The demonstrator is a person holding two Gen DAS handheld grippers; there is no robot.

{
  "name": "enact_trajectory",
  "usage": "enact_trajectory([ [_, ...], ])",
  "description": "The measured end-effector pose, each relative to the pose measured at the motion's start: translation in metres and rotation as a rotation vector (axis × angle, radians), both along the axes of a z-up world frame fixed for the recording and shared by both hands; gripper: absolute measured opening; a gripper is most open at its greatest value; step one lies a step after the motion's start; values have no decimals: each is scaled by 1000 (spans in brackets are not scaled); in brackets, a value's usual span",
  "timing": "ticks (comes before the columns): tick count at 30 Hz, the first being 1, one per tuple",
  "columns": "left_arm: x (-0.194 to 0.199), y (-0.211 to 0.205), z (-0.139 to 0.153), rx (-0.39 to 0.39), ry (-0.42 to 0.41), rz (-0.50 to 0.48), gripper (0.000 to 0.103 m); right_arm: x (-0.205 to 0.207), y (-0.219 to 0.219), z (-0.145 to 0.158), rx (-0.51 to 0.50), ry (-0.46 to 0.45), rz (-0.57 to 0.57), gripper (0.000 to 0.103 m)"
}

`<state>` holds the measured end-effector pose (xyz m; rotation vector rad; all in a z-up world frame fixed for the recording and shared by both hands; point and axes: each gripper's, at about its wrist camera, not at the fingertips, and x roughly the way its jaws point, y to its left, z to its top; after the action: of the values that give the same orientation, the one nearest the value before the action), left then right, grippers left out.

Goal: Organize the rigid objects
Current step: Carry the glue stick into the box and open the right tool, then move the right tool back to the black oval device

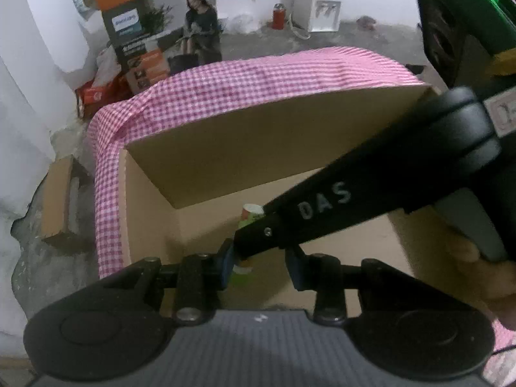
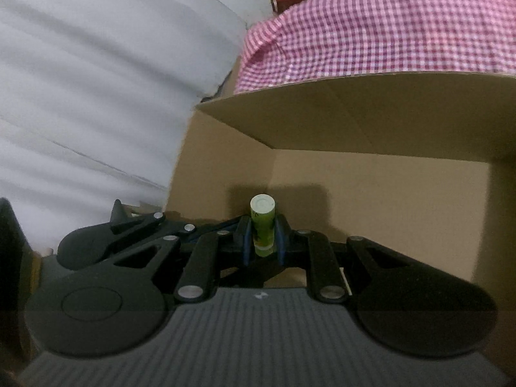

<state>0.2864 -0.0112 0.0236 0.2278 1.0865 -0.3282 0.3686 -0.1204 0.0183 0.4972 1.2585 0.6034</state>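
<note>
Your right gripper (image 2: 262,237) is clamped on a small lime-green plastic tube with a pale round cap (image 2: 262,222); the blue pads press both its sides. The tube's long axis runs straight out along the fingers, cap end pointing away from you and down toward the far wall of the open brown cardboard box (image 2: 387,200). It hangs above the box's floor, near the left side wall, just under the raised cardboard flap (image 2: 354,109), which stands in front of the pink-and-white checked cloth (image 2: 387,32) covering the surface beyond the box.

In the left wrist view, your left gripper (image 1: 259,264) has its jaws narrow but not touching, and whether they grip anything I cannot tell, because the right gripper's black finger crosses right in front of them. The same tube (image 1: 250,216) shows past that finger, so the right hand is the one carrying it and the nearer by far.

The next move likely turns on clearance: the tube points down into the box, so lower it along its own axis, keeping clear of the flap and the left hand's fingers.
</note>
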Motion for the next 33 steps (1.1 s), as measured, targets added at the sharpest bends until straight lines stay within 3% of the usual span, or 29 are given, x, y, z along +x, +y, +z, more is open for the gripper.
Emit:
enact_trajectory([
  [5, 7, -4, -2, 22, -25, -1, 35, 10, 5, -18, -41, 34, 19, 14],
  [10, 9, -7, 6, 22, -59, -5, 46, 27, 17, -44, -86, 63, 30, 16],
  [14, 7, -4, 12, 15, -71, 4, 49, 32, 22, -48, -92, 50, 20, 17],
  [18, 1, 0, 19, 2, -96, 10, 59, 37, 19, -47, -80, 56, 4, 22],
  [26, -31, 8, 54, -33, -204, -16, 69, 12, -12, -2, -18, -28, -36, 30],
  [33, -88, 8, 93, -80, -321, -65, 81, -71, -60, 68, 43, -212, -66, 33],
])
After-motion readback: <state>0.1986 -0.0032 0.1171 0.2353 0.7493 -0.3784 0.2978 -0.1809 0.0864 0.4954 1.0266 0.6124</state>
